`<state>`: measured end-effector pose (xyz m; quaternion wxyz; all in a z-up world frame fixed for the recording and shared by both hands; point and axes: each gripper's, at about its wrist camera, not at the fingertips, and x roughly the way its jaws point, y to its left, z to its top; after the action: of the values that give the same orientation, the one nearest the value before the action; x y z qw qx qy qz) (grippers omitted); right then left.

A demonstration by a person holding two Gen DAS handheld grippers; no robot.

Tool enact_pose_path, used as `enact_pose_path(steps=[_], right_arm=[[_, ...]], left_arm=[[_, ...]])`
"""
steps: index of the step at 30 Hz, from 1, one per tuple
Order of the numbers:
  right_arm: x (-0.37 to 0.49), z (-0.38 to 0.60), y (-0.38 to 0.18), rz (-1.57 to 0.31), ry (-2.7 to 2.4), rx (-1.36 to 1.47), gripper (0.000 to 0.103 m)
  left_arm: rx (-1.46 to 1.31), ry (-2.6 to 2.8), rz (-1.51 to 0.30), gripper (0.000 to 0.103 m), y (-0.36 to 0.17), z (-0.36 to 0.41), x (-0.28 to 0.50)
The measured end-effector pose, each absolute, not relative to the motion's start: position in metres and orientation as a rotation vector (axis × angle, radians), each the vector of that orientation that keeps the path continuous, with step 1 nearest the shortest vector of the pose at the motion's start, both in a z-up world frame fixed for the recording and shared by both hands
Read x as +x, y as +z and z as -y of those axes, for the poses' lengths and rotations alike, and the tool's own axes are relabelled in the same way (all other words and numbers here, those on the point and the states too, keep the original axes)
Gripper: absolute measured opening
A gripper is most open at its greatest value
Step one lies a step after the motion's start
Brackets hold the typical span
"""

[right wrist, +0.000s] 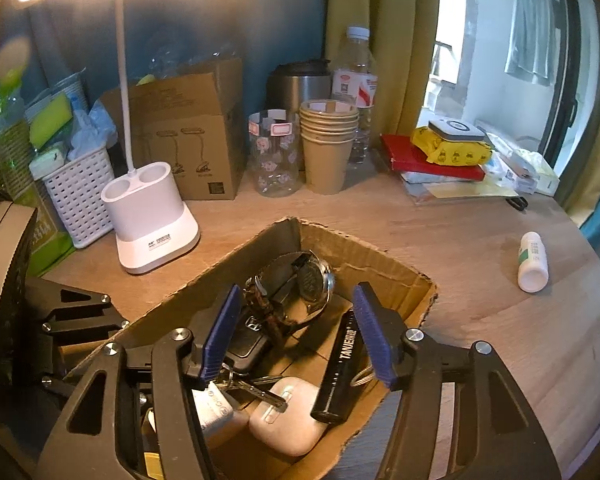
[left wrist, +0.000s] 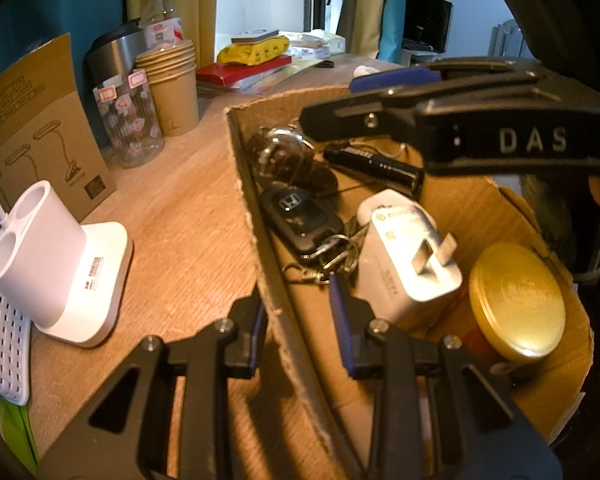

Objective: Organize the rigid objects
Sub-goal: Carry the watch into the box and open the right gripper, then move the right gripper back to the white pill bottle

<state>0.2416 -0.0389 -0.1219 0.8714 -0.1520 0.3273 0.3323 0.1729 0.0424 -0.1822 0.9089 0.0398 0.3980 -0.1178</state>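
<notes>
An open cardboard box stands on the wooden desk. It holds a wristwatch, a car key with a key ring, a black flashlight, a white charger plug, a white earbud case and a gold-lidded tin. My left gripper straddles the box's left wall, jaws a little apart around it. My right gripper is open and empty above the box contents; it also shows in the left wrist view.
A white lamp base stands left of the box. Behind are a glass jar, stacked paper cups, a water bottle, a steel mug, a carton, books. A white bottle lies at right.
</notes>
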Motion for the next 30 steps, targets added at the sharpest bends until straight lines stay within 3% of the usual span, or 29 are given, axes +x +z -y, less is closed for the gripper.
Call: enact_pose_path(steps=[30], right_arm=[[0.266,0.115,-0.092,-0.608,0.517,-0.184,0.062]], left_arm=[[0.082,-0.243,-0.821,0.031,-0.182,-0.042,0.173]])
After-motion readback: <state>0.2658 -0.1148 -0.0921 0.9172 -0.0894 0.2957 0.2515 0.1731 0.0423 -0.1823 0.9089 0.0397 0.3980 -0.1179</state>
